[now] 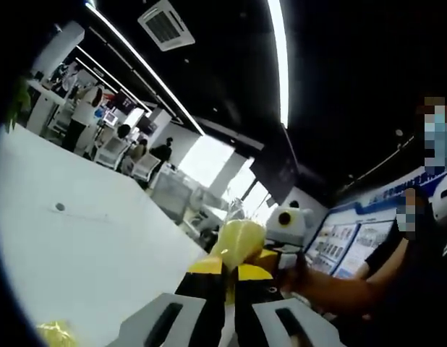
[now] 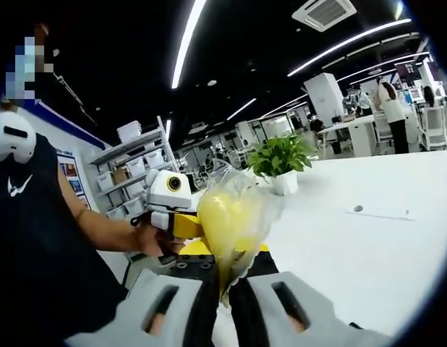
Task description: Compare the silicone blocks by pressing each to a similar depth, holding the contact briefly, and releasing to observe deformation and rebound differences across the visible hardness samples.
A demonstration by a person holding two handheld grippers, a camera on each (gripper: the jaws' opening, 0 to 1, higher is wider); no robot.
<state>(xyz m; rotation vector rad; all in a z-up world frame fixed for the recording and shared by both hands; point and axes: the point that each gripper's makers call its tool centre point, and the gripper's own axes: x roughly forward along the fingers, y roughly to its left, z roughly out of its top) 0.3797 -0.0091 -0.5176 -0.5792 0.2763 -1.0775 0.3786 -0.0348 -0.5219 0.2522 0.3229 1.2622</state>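
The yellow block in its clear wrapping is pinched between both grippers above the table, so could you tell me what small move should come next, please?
Probably ease the two grippers apart to tear the clear wrapping open. The yellow block is held off the white table, still bagged, with the right gripper and the left gripper both shut on the wrapping's edges. It cannot be pressed fairly until it is unwrapped and set down.

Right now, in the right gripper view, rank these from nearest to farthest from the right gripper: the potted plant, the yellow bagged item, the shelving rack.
1. yellow bagged item: pinched between the jaws of the right gripper.
2. potted plant: on the white table, ahead and to the view's right.
3. shelving rack: at the back wall, to the view's left.
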